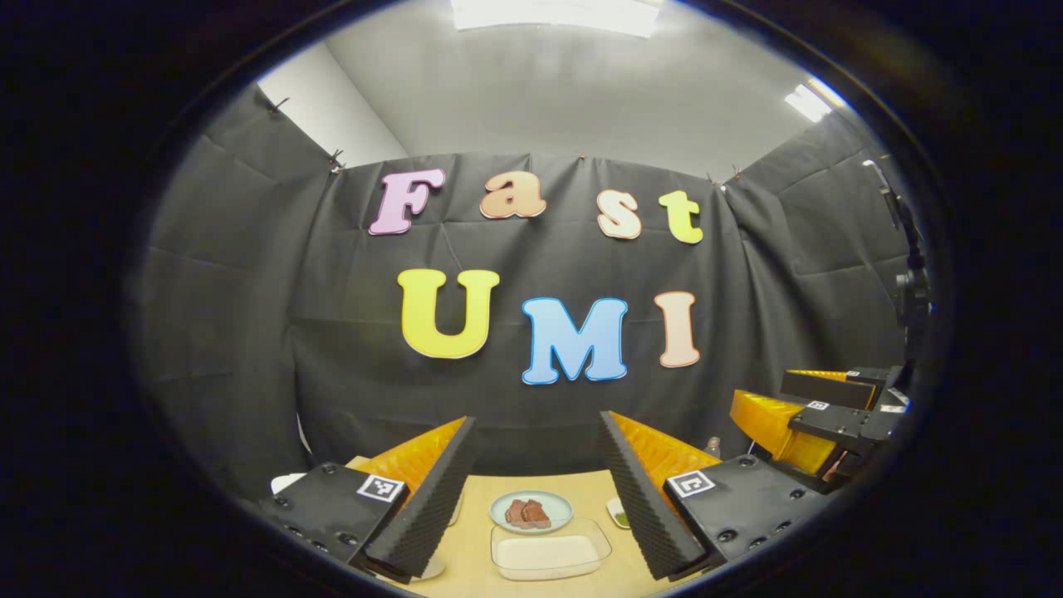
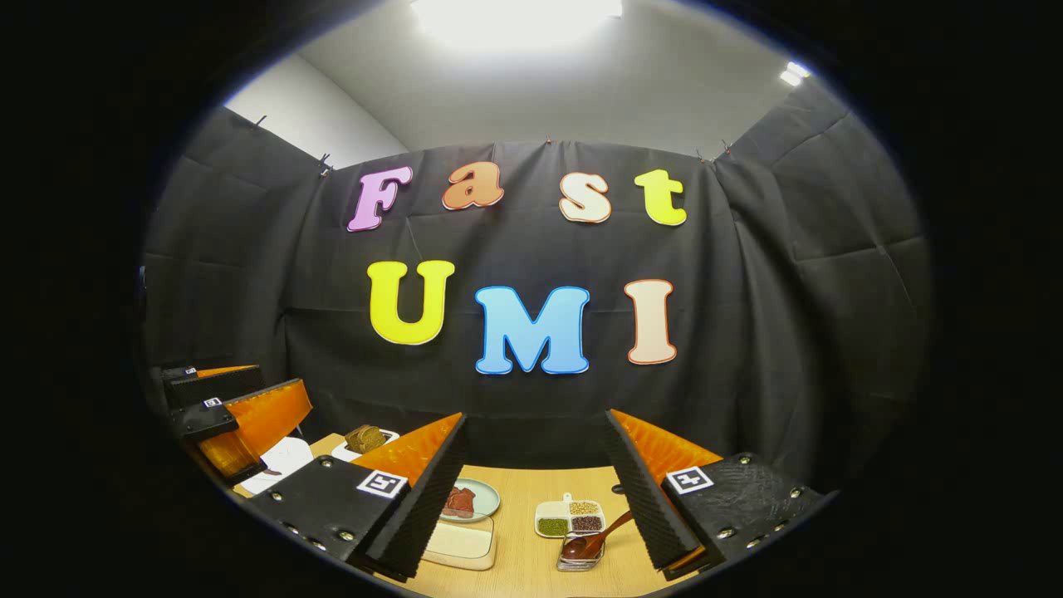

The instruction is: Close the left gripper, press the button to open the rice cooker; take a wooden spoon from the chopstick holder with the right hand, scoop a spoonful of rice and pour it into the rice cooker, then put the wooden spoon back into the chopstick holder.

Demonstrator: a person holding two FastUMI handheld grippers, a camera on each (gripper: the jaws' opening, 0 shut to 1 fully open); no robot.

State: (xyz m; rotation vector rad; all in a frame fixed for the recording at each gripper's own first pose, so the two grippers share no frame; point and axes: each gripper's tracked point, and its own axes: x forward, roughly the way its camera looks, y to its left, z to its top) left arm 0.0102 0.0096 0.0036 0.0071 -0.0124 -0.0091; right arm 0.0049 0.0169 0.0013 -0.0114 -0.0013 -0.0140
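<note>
In the right gripper view a dark wooden spoon [image 2: 591, 541] lies with its bowl in a small clear holder [image 2: 579, 560] near the table's front, just left of my right finger. A clear dish of white rice [image 2: 459, 541] [image 1: 550, 550] sits on the wooden table. My right gripper [image 2: 536, 423] is open and empty above the table. My left gripper [image 1: 538, 432] is open too, hovering over the rice dish. Each gripper shows in the other's view: the right gripper [image 1: 818, 407] far right, the left gripper [image 2: 232, 403] far left. Both are raised.
A plate of red meat [image 1: 531, 512] [image 2: 467, 502] lies behind the rice dish. A divided dish of beans [image 2: 569, 517] sits beside the spoon. Bread on a white plate [image 2: 365, 438] and a white rounded object [image 2: 282, 458], partly hidden, are at the back left.
</note>
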